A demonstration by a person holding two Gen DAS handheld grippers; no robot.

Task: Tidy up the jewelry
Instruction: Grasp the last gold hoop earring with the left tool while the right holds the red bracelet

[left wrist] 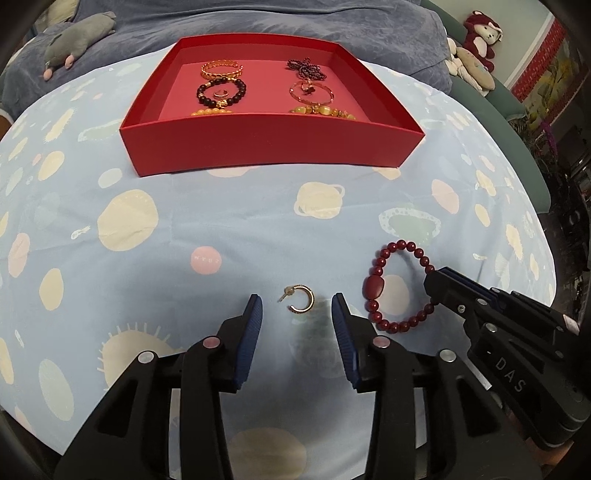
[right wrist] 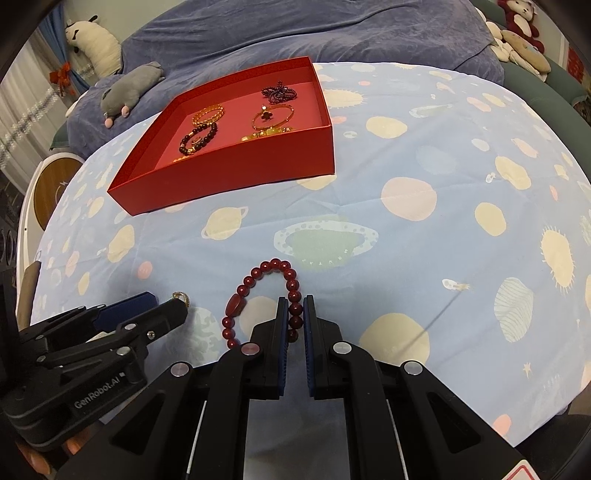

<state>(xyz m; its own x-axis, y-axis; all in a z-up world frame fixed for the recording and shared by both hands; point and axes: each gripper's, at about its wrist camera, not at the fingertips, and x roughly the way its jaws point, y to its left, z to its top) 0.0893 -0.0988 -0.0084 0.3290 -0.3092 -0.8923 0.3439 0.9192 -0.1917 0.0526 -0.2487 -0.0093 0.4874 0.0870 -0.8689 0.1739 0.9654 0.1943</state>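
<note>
On planet-print cloth, left gripper fingers apart around gold earring, "GenRobot.AI" right gripper clamping red bead bracelet

A light blue cloth printed with cream, pink and green planets and suns covers the surface. Beyond its far edge lies a blue-grey blanket. On that blanket, off the cloth's far left corner, rests a grey plush mouse with pink feet. Past the far right corner sits a dark red plush bear above some pale soft toys. A cream plush animal leans at the far left.
</note>
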